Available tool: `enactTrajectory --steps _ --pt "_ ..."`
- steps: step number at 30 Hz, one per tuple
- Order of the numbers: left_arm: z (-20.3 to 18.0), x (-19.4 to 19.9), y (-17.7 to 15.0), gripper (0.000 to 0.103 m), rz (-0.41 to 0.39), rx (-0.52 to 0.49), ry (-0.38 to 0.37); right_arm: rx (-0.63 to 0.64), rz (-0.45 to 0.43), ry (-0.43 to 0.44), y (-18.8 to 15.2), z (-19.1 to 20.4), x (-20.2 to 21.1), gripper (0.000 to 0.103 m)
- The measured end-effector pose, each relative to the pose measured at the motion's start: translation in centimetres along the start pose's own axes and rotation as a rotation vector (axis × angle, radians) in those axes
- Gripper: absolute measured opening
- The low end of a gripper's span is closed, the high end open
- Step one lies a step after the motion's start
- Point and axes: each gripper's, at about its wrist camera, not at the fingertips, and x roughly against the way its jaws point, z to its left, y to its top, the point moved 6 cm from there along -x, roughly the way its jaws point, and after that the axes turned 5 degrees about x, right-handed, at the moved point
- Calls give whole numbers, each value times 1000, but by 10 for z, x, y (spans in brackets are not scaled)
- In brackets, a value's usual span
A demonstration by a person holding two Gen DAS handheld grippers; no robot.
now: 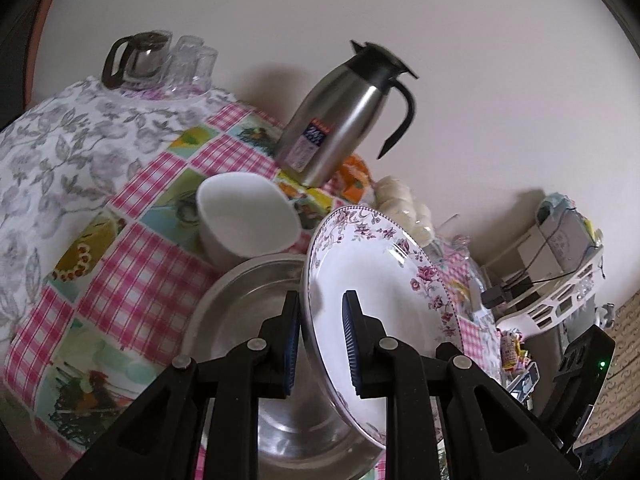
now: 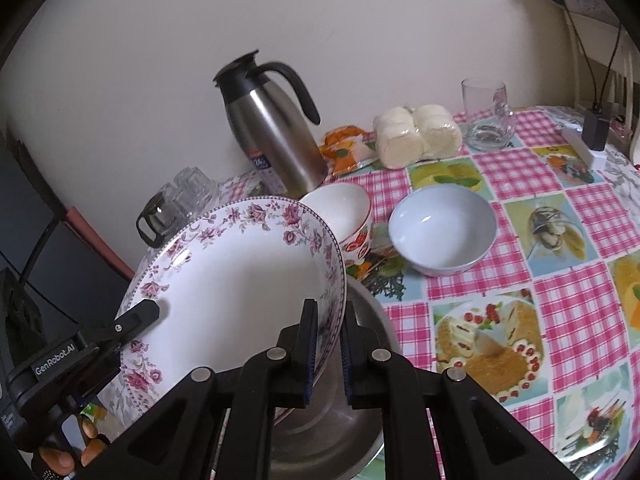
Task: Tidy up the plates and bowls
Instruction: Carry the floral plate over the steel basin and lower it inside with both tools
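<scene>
We've got the flowered plate [image 2: 240, 280] gripped from both sides and held tilted up on edge, over the steel pan [image 1: 256, 304] that sits on the table. Our left gripper [image 1: 320, 344] pinches the plate's rim between its two blue pads; in the left wrist view the plate's edge runs right through the narrow gap, one pad behind it and one on its white face. Our right gripper [image 2: 328, 352] does the same on the opposite rim, fingers nearly pressed together with just the thin flowered edge between them. From the right wrist view we can also see the left gripper's black finger lying on the far side of the plate, and a few fingertips of the hand [image 2: 68, 456] holding it.

The plate is off the table, leaning over the pan, and we can't tell whether its lower edge touches the pan.

Just beyond the plate there's a white bowl with red flowers on the outside [image 2: 344, 216], and beside that, a bit apart, a plain pale blue bowl [image 2: 442, 232], both upright on the checked tablecloth [image 2: 560, 280]. Behind them, near the wall, stands a steel thermos jug [image 2: 272, 132]; next to it we see a bag of white buns [image 2: 416, 136] and a glass mug [image 2: 486, 116]. Off to the other side are a small glass coffee pot [image 1: 136, 56] and some upturned glasses [image 1: 192, 64].
</scene>
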Motion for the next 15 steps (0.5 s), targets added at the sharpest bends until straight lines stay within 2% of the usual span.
enactTrajectory --steps 15 --pt "32 -32 -17 21 124 53 109 2 129 -17 -24 -7 -35 12"
